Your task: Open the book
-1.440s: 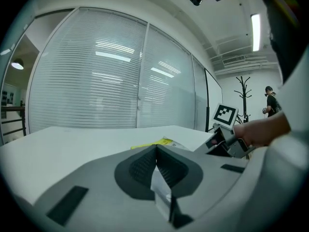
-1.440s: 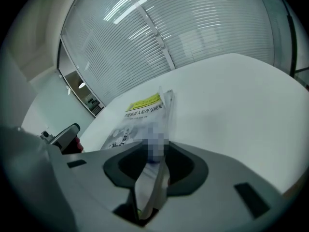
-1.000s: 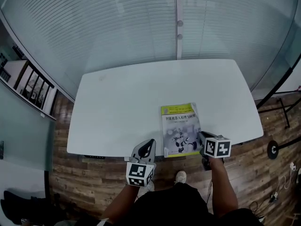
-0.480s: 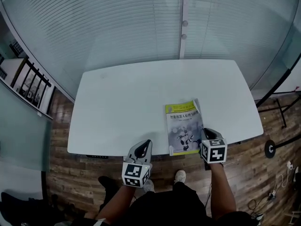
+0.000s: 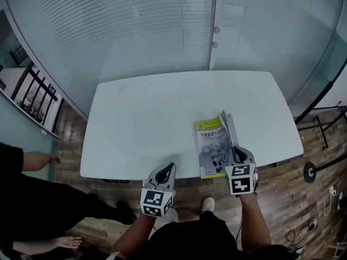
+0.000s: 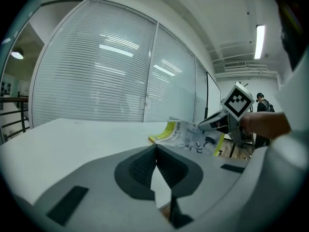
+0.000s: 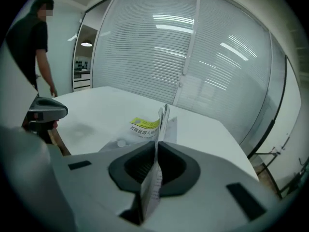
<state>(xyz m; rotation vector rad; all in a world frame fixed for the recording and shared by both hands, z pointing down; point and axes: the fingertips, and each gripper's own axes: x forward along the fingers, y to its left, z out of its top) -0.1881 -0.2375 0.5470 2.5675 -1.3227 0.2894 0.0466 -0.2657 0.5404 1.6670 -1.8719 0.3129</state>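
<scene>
A book (image 5: 212, 145) with a yellow-green and grey cover lies near the front right edge of the white table (image 5: 152, 112). My right gripper (image 5: 237, 155) is shut on the cover's (image 5: 227, 124) right edge and holds it and a few pages raised, almost on edge. In the right gripper view the thin sheets (image 7: 161, 124) run straight between the pads of the right gripper (image 7: 157, 148). My left gripper (image 5: 168, 169) hovers at the table's front edge, left of the book, shut and empty. The left gripper view shows the left gripper's (image 6: 155, 148) pads touching, with the book (image 6: 186, 135) off to the right.
A glass wall with blinds (image 5: 162, 26) runs behind the table. A person in dark clothes (image 5: 32, 194) stands on the wooden floor at the left, also visible as a person (image 7: 34, 47) in the right gripper view. Black stand legs (image 5: 317, 169) sit at the right.
The right gripper has risen and rolled, lifting the book's right edge from flat to nearly upright. The left gripper shifted slightly. A person has come into view at the left.
</scene>
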